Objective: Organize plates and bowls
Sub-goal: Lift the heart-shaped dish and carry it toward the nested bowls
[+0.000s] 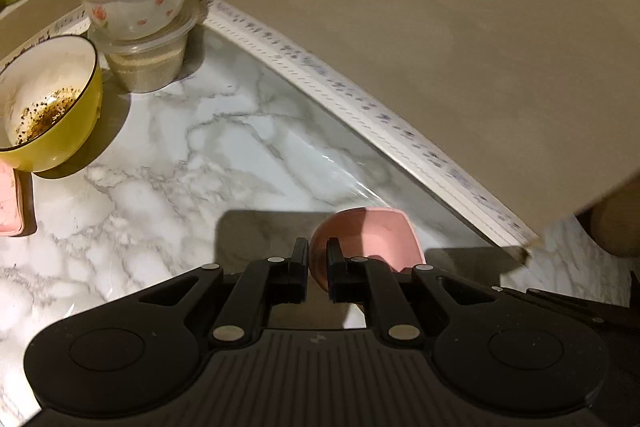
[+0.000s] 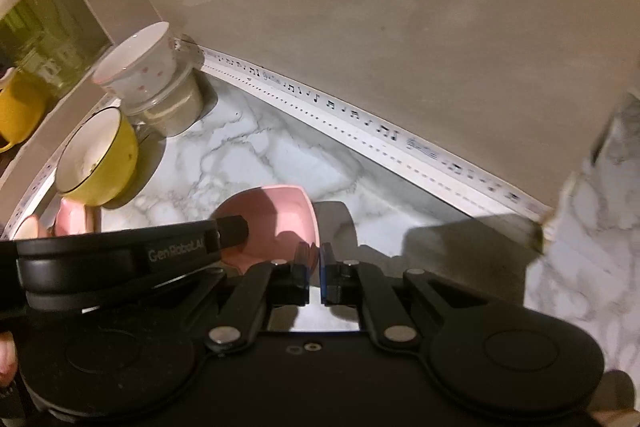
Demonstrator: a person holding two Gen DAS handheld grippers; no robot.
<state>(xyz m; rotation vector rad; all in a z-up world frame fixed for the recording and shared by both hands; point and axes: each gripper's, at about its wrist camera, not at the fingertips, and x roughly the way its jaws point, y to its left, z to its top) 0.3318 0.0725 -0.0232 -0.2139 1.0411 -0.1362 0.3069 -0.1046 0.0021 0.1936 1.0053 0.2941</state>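
Left gripper (image 1: 318,255) tilted steeply downward, its two black fingers drawn in close, clamped on a thin pink rim with only that narrow sliver between them; linkage arms folded inward; right gripper (image 2: 315,263) pitched down much the same, blue-faced pads nearly meeting, pinching the opposite edge of the same pink rim; in the right wrist view the left gripper's black body crosses in from the left side, one finger (image 2: 234,229) reaching forward; fingertips of a hand (image 2: 6,359) just visible at the left edge.
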